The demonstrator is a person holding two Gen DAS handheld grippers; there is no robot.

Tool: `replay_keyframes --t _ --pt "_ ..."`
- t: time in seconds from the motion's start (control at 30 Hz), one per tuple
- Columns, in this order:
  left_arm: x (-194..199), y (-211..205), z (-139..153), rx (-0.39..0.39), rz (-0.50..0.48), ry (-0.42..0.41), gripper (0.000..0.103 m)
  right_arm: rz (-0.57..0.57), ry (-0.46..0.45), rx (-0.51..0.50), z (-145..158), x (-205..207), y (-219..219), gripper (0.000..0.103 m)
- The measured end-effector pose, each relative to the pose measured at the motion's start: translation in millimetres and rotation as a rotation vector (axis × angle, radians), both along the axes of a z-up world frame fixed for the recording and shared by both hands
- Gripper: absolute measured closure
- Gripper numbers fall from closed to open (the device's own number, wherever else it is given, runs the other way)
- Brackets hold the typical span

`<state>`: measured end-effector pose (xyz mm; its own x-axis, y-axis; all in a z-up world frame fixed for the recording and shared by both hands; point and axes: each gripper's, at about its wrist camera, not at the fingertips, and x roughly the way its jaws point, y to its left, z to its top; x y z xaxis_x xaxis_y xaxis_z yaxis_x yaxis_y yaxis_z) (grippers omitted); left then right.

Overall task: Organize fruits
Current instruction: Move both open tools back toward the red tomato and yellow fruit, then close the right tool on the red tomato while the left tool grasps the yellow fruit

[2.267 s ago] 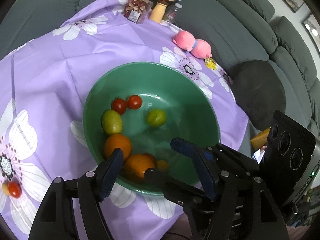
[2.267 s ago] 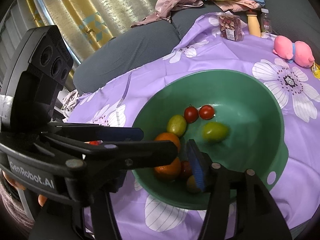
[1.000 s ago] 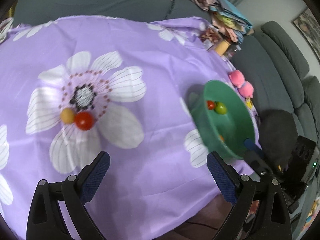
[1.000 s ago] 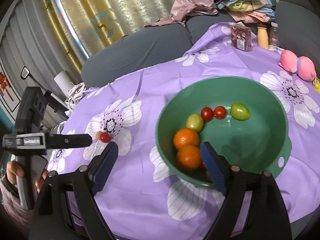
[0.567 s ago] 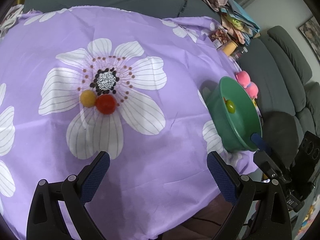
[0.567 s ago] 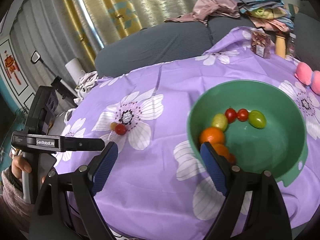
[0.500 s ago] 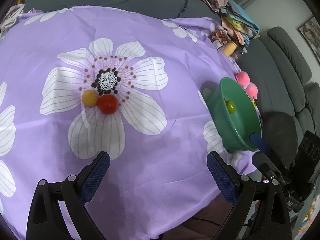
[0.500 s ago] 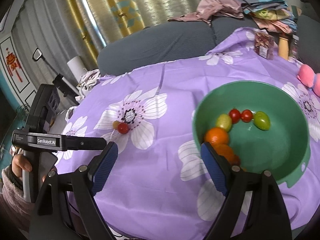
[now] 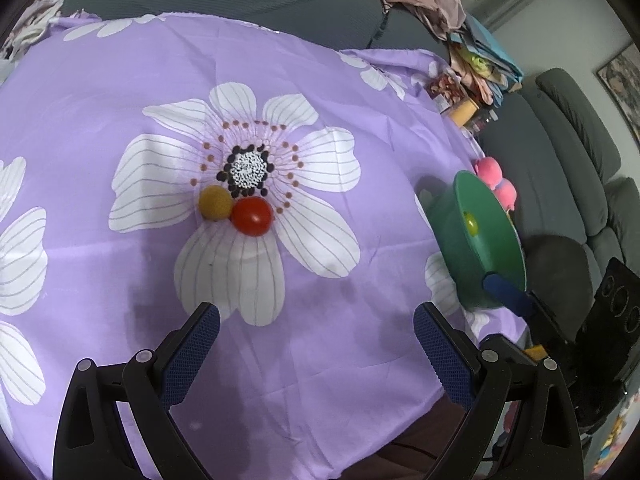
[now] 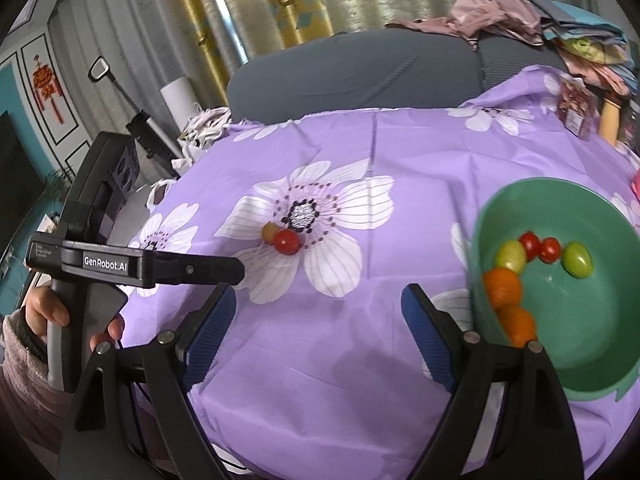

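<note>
A red tomato and a small yellow tomato lie touching each other beside the dark centre of a white flower on the purple cloth. My left gripper stands open a short way in front of them, with nothing between its fingers. In the right wrist view the same red tomato and yellow tomato lie beyond my right gripper, which is open and empty. The green bowl at the right holds oranges, red tomatoes and green tomatoes. The left gripper shows at the left, held by a hand.
The green bowl sits near the cloth's right edge, with a pink plush toy behind it. A snack packet and a bottle stand at the far right. A grey sofa with piled clothes rings the table.
Both grippers have moved left, away from the bowl. The two tomatoes on the cloth now sit larger and nearer the middle of the left wrist view. The bowl has slid toward the right edge.
</note>
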<state>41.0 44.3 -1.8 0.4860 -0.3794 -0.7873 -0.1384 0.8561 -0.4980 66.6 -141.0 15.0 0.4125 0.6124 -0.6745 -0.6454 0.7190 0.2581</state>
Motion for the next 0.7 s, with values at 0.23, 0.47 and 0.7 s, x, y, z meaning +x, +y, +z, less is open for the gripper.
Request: replay_keyframes --t 0.23,0.47,0.7 --pt "-0.3 14.6 -3.2 -0.007 0.009 -0.011 0.006 0.028 0.015 -0.029 -6.3 2.3 22.6 0.018" --pt "-2.8 28.5 -6.5 -0.027 0.028 -0.03 0.006 0.058 0.031 -0.07 -14.3 7.0 46.8 0.018" --pt "1.0 33.2 -6.6 -0.039 0.001 -0.049 0.006 0.071 0.053 -0.095 -24.1 11.8 65.5 0.018"
